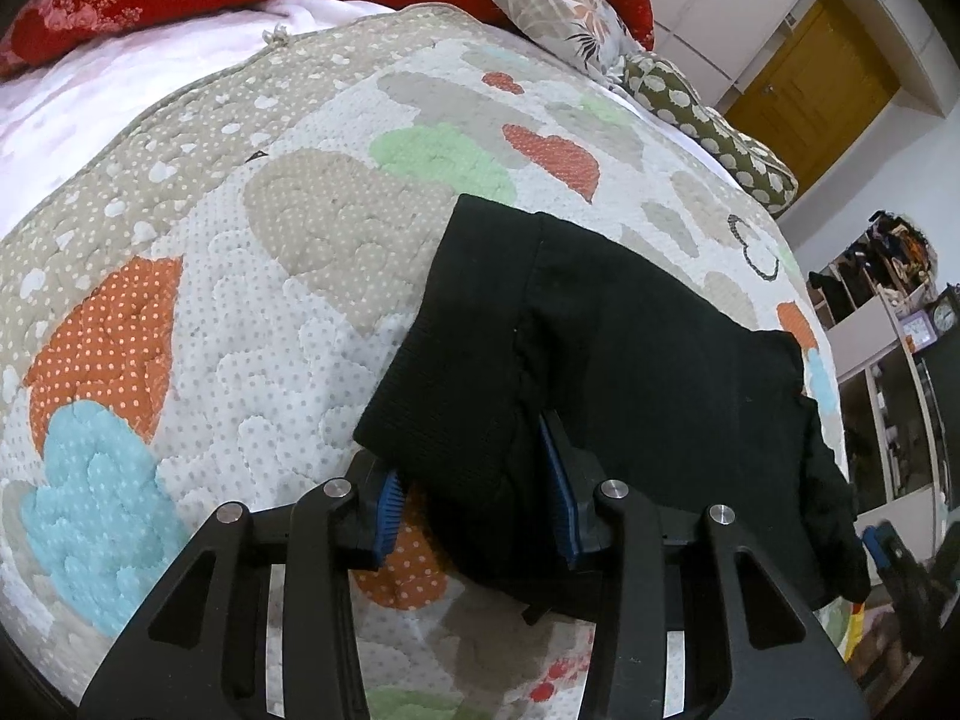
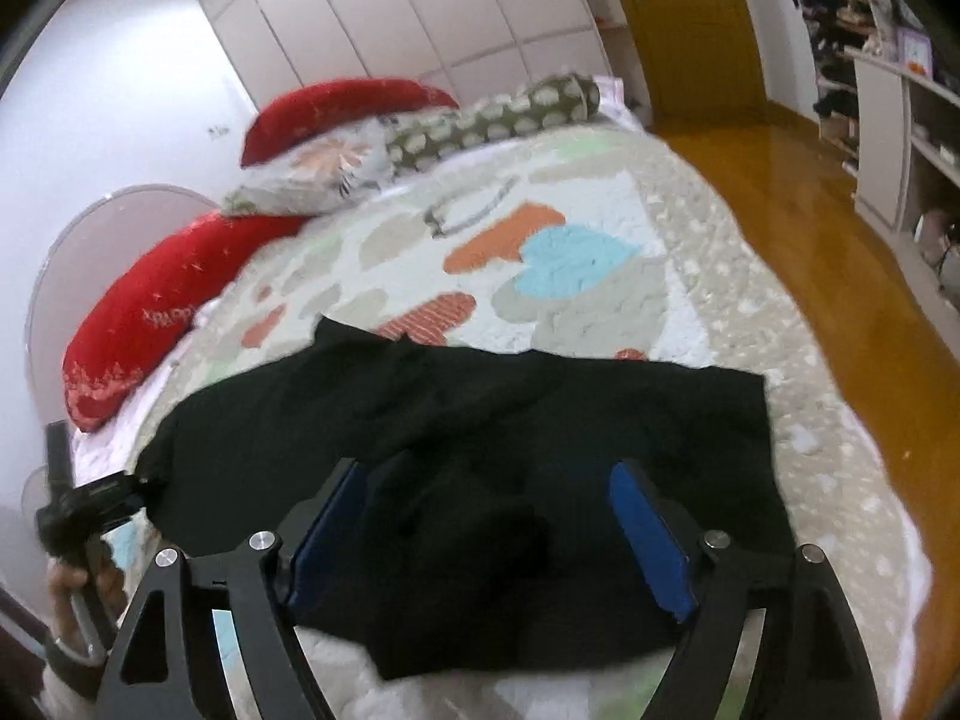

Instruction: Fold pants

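Note:
The black pants (image 1: 606, 348) lie on a quilted bedspread (image 1: 240, 300) with coloured hearts. In the left wrist view my left gripper (image 1: 474, 498) has its blue-padded fingers (image 1: 387, 507) apart, with the ribbed cuff end of the pants lying between them and draped over the right finger. In the right wrist view the pants (image 2: 480, 414) spread across the bed, and my right gripper (image 2: 486, 534) is open wide over the near part of the cloth, fingers (image 2: 651, 540) on either side of it. The left gripper (image 2: 84, 510) shows at the pants' left end.
Red pillows (image 2: 150, 306) and a floral pillow (image 2: 318, 174) lie at the head of the bed, with a dotted bolster (image 2: 498, 114). A wooden floor (image 2: 798, 228), a yellow door (image 1: 816, 84) and cluttered shelves (image 2: 900, 120) are beyond the bed's right side.

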